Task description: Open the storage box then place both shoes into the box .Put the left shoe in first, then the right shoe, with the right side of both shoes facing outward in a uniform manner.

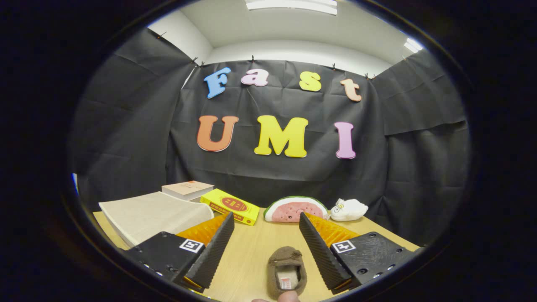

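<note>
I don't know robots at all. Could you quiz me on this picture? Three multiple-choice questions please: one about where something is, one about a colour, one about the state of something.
1. Where does the brown shoe lie?
A. between the fingers
B. on the yellow box
C. beside the white plush toy

2. What colour is the box left of the watermelon plush?
A. blue
B. yellow
C. green

3. How does the gripper stand?
A. shut on the shoe
B. shut on nothing
C. open

Answers:
1 A, it sits on the table in the gap.
2 B, its faces are yellow.
3 C, a wide gap separates the fingers.
</note>
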